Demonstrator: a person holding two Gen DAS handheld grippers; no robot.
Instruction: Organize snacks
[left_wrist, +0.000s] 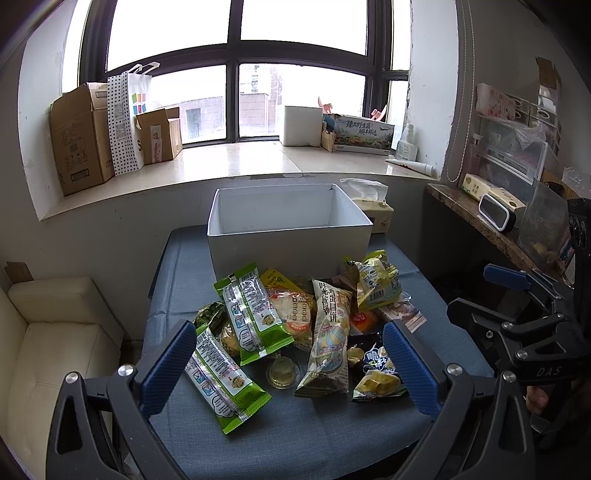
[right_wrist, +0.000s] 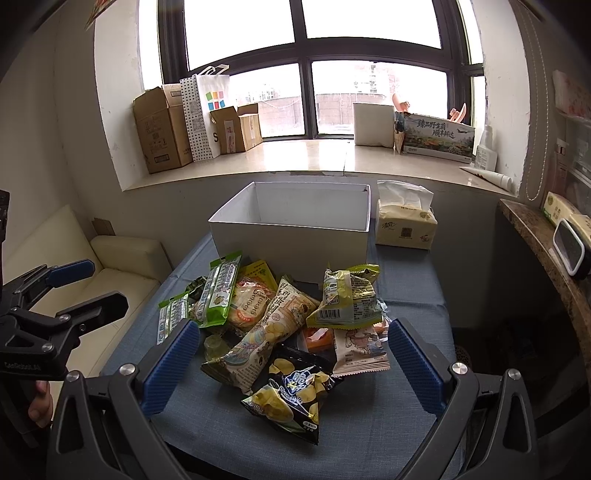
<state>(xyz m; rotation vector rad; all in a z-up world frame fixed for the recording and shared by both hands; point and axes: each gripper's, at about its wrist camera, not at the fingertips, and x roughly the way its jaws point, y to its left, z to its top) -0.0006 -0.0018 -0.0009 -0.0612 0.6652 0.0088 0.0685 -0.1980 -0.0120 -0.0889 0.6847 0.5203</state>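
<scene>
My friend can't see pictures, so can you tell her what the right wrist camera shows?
A pile of snack packets lies on a blue table in front of an open white box, framed by the open right hand-held gripper. A tissue pack sits beside the box, under a big window.

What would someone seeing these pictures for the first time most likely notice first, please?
Most likely the heap of snack packets in bright greens and yellows on the blue tablecloth, with the open white box standing just behind it. Next, the blue-padded left gripper and right gripper, both open and hovering over the near side of the heap. Behind all this, a bright window above a sill with cardboard boxes.
</scene>
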